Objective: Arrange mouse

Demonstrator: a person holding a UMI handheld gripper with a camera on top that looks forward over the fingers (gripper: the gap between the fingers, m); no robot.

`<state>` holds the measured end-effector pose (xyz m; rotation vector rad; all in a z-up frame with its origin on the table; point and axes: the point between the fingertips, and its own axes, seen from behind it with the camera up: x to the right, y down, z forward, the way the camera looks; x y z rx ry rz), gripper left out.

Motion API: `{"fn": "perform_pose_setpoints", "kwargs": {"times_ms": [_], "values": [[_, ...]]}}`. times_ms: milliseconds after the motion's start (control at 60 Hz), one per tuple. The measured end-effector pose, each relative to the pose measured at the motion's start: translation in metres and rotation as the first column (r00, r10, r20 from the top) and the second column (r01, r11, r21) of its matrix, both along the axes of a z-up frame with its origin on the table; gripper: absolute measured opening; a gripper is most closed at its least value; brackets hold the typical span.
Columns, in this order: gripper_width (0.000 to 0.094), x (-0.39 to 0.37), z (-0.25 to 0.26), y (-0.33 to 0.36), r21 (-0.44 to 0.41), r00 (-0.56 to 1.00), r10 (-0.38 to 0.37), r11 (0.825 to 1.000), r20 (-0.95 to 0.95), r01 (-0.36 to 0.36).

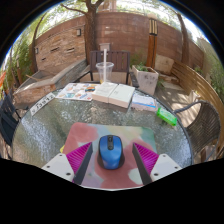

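A blue mouse (111, 151) with a dark scroll wheel lies on a pastel, multicoloured mouse mat (110, 133) on a round glass table (45, 125). My gripper (111, 158) is open. The mouse stands between the two fingers, with a gap at each side. The pink pads (80, 157) flank it left and right. The mouse's near end is hidden below the view.
Beyond the mat lie books (121, 95), papers (75, 91), a tall clear cup (105, 68), a woven basket (146, 79) and a green item (166, 117). A remote-like strip (41, 105) lies at the left. A brick wall and a tree stand behind.
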<state>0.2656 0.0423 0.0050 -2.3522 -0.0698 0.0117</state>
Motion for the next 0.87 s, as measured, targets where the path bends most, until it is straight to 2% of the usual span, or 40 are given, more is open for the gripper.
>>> {"fn": "perform_pose_setpoints", "kwargs": {"times_ms": [17, 67, 250, 500, 667, 867], "values": [[0.0863, 0.000, 0.004, -0.001, 0.005, 1.000, 0.003, 1.000, 0.003, -0.003], [0.0836, -0.004, 0.022, -0.011, 0.021, 1.000, 0.008, 1.000, 0.014, -0.009], [0.0850, -0.014, 0.093, -0.057, 0.088, 0.998, 0.010, 0.996, 0.056, -0.015], [0.0850, -0.025, 0.164, -0.148, 0.157, 0.995, -0.041, 0.987, 0.093, 0.026], [0.0849, -0.030, 0.177, -0.194, 0.167, 0.993, -0.077, 0.984, 0.091, 0.061], [0.0850, -0.032, 0.186, -0.220, 0.181, 0.991, -0.086, 0.981, 0.101, 0.067]]}}
